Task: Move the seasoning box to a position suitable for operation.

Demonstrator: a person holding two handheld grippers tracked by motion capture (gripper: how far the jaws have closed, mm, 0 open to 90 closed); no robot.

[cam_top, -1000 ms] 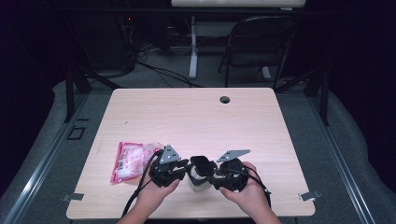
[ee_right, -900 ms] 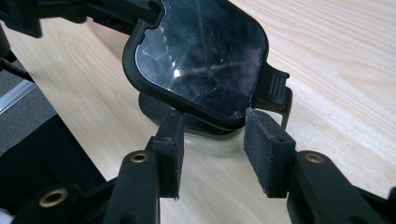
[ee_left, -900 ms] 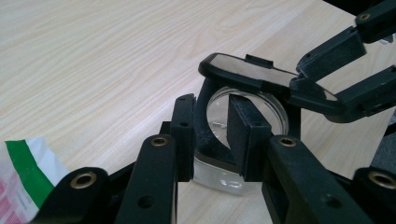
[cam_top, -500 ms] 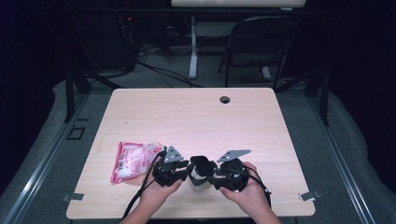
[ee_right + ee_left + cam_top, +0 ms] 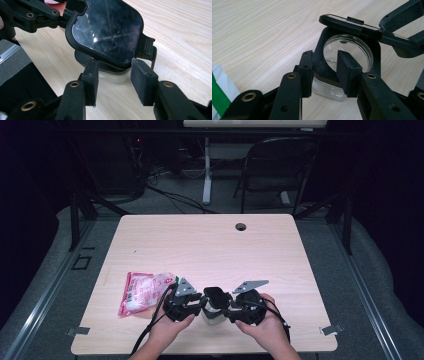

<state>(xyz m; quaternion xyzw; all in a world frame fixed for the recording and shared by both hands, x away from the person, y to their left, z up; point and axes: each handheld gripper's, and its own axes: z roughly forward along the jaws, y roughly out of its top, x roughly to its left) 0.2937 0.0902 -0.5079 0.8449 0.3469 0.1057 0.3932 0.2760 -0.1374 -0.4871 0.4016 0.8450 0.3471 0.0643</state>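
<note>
The container (image 5: 342,75) on the table (image 5: 210,245) stands with its lid (image 5: 107,27) already flipped up; filling remains. The left gripper (image 5: 325,72) has its jaws loosening around the container's collar, while the right gripper (image 5: 113,80) has its jaws set wide under the lid.

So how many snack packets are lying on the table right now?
1. A pink and white plastic packet lies on the light wooden table, near its front-left, beside the left tongs. Nothing suggests another is hidden.
</note>
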